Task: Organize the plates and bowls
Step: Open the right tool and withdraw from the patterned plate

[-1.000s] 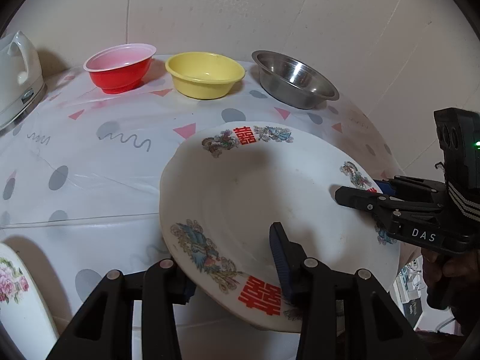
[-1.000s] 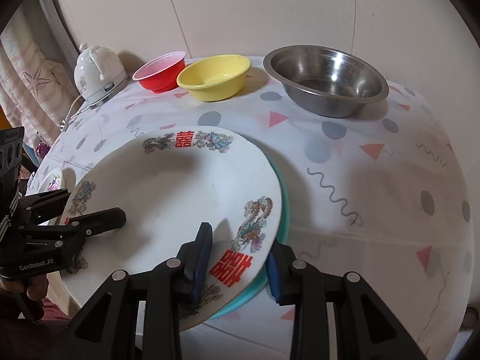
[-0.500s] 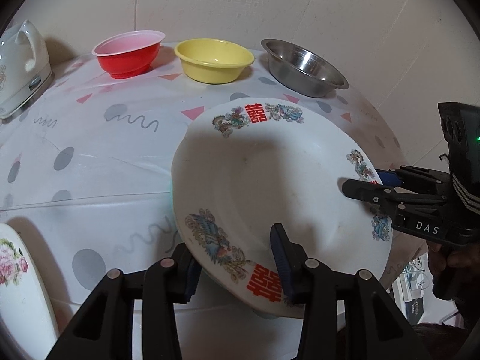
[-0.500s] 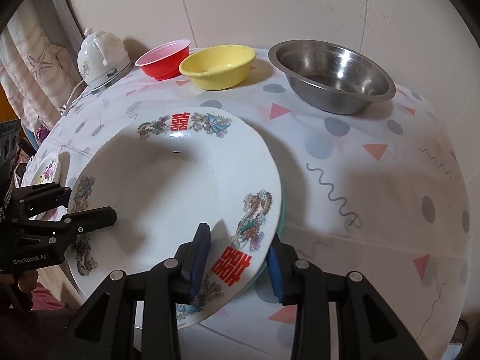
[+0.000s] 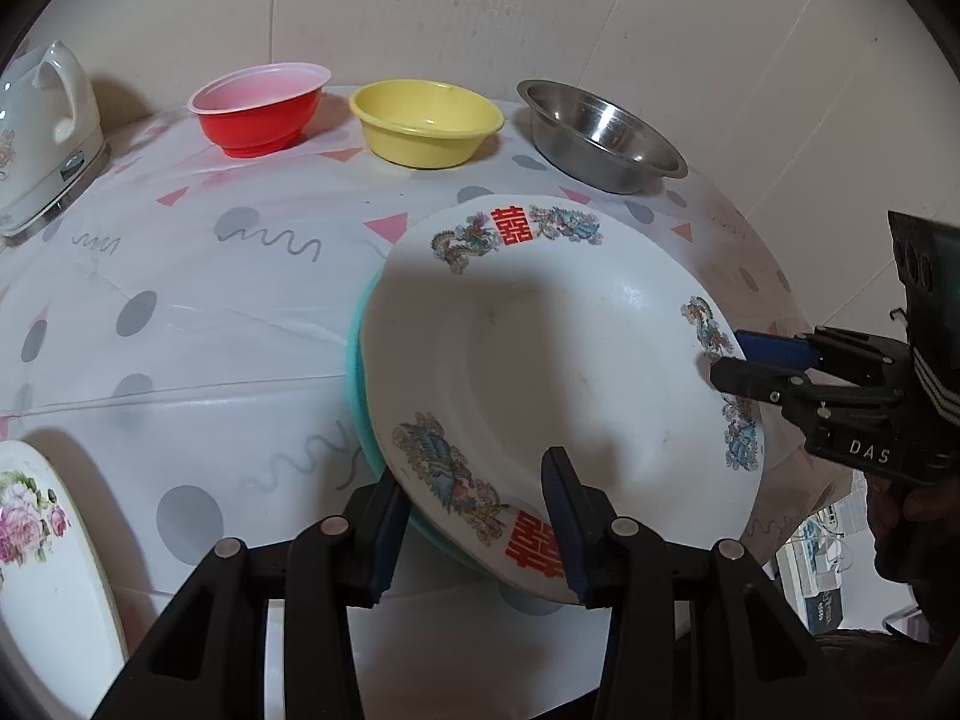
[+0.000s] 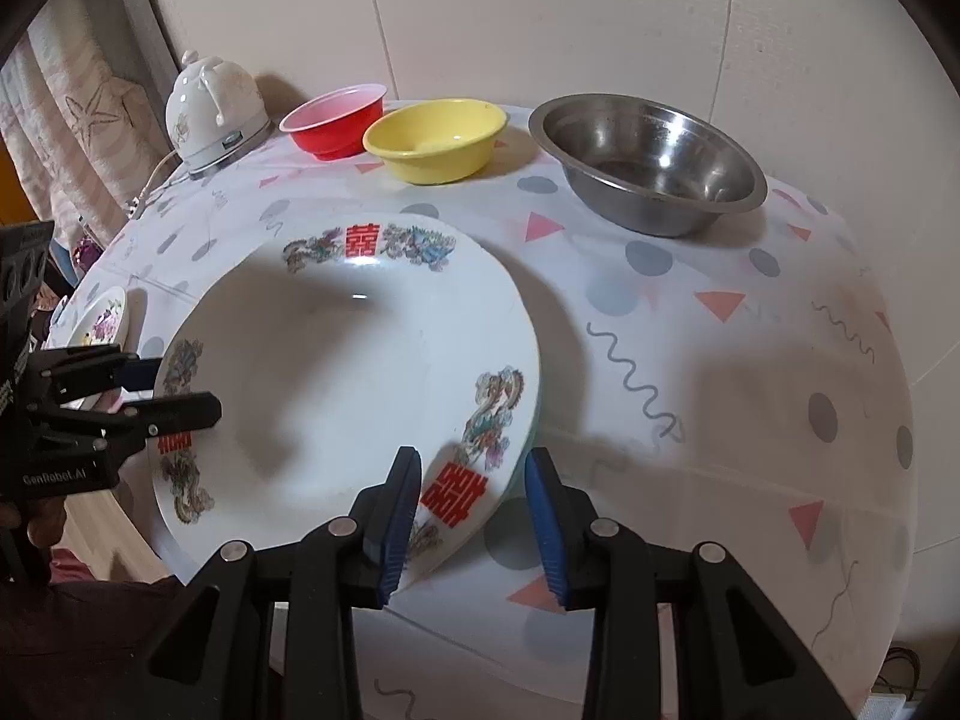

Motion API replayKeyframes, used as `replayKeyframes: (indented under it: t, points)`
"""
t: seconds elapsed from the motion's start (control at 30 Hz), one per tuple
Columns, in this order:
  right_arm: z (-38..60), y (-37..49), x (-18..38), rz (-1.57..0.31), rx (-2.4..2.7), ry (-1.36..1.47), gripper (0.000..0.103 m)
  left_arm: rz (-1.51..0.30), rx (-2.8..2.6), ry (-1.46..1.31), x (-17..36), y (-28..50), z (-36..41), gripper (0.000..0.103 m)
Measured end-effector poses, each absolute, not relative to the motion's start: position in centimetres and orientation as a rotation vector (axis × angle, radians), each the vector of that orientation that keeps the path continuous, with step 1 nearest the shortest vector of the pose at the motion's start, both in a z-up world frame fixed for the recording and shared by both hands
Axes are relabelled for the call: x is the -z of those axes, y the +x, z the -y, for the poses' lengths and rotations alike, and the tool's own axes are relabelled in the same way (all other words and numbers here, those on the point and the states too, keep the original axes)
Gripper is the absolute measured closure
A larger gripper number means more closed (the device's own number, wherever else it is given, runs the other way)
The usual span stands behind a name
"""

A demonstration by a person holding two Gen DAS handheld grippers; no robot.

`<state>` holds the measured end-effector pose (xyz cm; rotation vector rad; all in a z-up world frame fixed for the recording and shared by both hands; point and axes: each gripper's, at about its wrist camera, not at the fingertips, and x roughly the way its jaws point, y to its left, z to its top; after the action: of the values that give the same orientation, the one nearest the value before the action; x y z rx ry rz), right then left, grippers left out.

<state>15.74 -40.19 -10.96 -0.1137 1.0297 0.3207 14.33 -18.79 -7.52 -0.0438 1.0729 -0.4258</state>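
Observation:
A big white plate with red characters and dragons (image 5: 540, 360) lies on a teal plate (image 5: 360, 360), which shows only as a rim under it. It also shows in the right wrist view (image 6: 336, 372). My left gripper (image 5: 474, 516) straddles the stack's near rim, jaws apart on either side. My right gripper (image 6: 474, 510) straddles the opposite rim the same way, jaws apart; it appears in the left wrist view (image 5: 738, 360). The left gripper appears in the right wrist view (image 6: 174, 390).
A red bowl (image 5: 258, 108), a yellow bowl (image 5: 426, 126) and a steel bowl (image 5: 600, 138) stand in a row by the wall. A white kettle (image 5: 42, 132) stands at the left. A floral plate (image 5: 36, 540) lies at the table's near left edge.
The plate stack has moved further onto the table and come lower. Both grippers' jaws have widened around its rim.

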Motion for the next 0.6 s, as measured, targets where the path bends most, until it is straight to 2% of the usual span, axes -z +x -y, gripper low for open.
replayKeyframes:
  t: [0.2,0.6]
  points:
    - [39.7,15.8,11.1,-1.012,-0.300,-0.143,0.070,-1.036,0.402,-0.036,6.6,13.8,18.2,0.044]
    - [39.3,16.8,11.2,-1.003,-0.267,-0.173,0.073,-1.038,0.346,-0.049,7.2,13.9,17.6,0.046]
